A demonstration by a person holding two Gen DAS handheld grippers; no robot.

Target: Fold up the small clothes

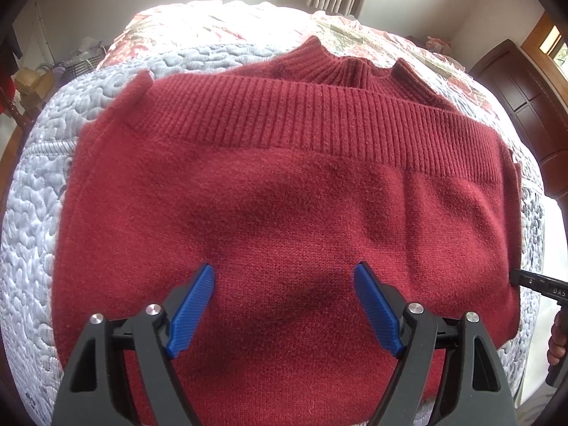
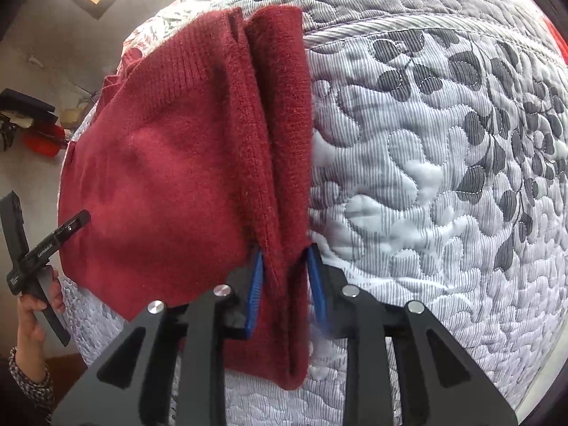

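Left wrist view: the red sweater (image 1: 284, 195) lies flat on the quilted bed (image 1: 32, 213), hem folded up toward the collar. The left gripper (image 1: 284, 305) hovers spread above it, holding nothing. Right wrist view: the right gripper (image 2: 288, 284) pinches the sweater's 2-layered side edge, probably to fold it inward.

Dark red sweater (image 1: 284, 195); grey-white leaf-patterned quilt (image 2: 443, 177).

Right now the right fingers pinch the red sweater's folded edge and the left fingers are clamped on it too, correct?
Not quite. The left gripper is open, its fingers spread above the red sweater, as the left wrist view shows. The right gripper does pinch the folded edge.
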